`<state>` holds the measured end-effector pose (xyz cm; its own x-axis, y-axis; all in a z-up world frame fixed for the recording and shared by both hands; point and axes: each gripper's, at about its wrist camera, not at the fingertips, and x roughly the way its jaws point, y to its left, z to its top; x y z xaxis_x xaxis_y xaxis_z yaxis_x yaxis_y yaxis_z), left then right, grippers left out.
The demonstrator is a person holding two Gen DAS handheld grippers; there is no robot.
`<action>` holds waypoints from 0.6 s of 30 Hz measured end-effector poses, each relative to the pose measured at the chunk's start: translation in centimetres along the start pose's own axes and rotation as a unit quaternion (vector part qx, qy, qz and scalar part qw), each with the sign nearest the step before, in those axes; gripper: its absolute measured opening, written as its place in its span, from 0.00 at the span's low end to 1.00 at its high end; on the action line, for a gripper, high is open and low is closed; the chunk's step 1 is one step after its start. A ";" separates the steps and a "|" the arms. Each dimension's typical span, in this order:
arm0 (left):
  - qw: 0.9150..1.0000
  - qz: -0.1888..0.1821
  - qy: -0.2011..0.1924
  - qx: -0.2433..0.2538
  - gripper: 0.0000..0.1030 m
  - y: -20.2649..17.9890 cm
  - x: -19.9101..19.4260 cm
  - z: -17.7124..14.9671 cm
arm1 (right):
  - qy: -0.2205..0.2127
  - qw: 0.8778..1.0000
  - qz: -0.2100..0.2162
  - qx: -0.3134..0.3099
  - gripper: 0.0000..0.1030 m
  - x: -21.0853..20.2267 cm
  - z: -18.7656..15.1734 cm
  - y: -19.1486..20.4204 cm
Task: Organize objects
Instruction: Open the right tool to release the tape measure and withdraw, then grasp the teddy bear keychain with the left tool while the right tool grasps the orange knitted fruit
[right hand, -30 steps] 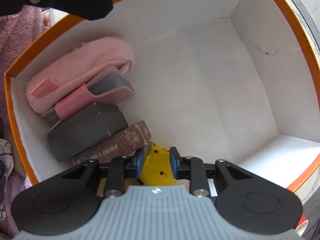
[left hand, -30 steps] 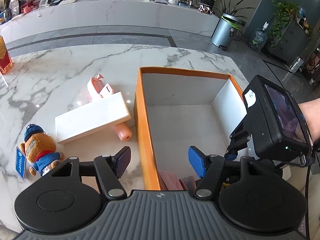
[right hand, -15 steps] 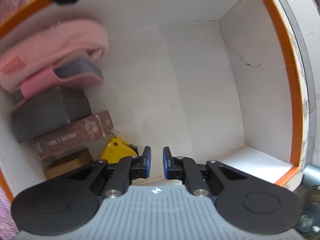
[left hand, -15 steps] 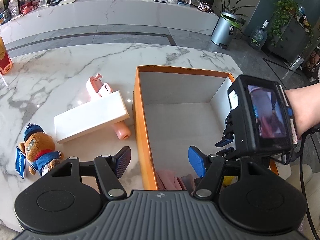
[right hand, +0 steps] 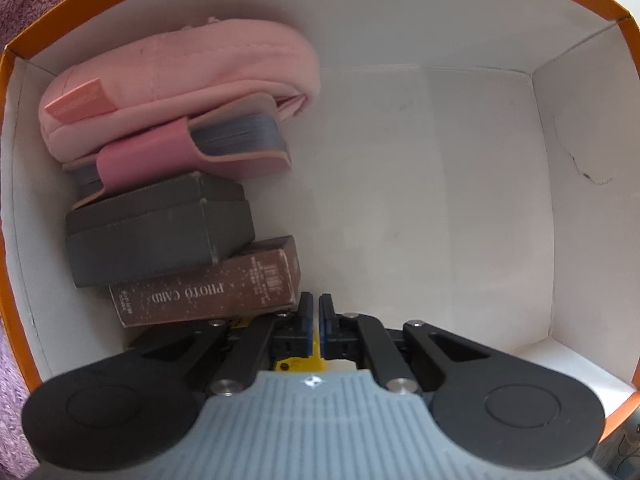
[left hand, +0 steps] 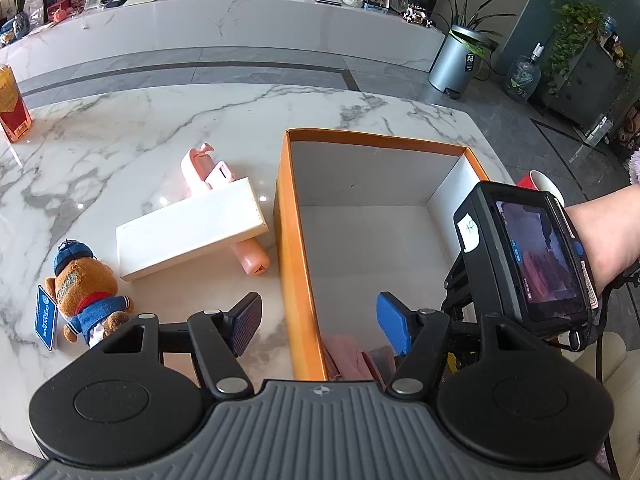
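The right gripper (right hand: 314,324) pointed down into the orange box (right hand: 592,0), its blue pads drawn together with only a sliver of light between them and nothing pinched there. The jaws had just been closing, and the yellow object (right hand: 298,362) lay under the fingers, a little behind the tips rather than between them. Along the box's left wall sat a row of things packed side by side: a pink pouch (right hand: 180,80), a pink card case (right hand: 192,152), a grey box (right hand: 156,236) and a brown box marked PHOTO CARD (right hand: 208,288), the last one just beside the left fingertip. The rest of the box floor was bare white. The left gripper (left hand: 320,324) hung above the box's near-left corner with its jaws wide apart and empty, straddling the orange wall (left hand: 296,264). Out on the marble table (left hand: 120,140) lay a white flat box (left hand: 188,232) resting across a pink handheld device (left hand: 248,254), and near them a small plush bear (left hand: 86,296).
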<state>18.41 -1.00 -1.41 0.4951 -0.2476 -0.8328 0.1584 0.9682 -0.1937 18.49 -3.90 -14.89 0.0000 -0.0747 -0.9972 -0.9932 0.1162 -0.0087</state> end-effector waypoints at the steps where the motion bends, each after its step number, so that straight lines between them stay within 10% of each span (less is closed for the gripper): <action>1: 1.000 0.000 0.000 0.001 0.73 -0.1 0.0 0.0 | -0.004 1.000 0.000 0.010 0.05 -0.2 0.0 -0.1; 18: 0.999 0.012 -0.049 -0.005 0.71 3.1 -6.2 -1.7 | -0.126 0.975 -0.048 0.178 0.11 -9.8 -0.1 4.6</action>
<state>14.38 3.62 2.26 0.5797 -0.2267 -0.7826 0.1371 0.9740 -0.1806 13.86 -2.70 -5.20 0.1644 0.1379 -0.9767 -0.8841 0.4596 -0.0839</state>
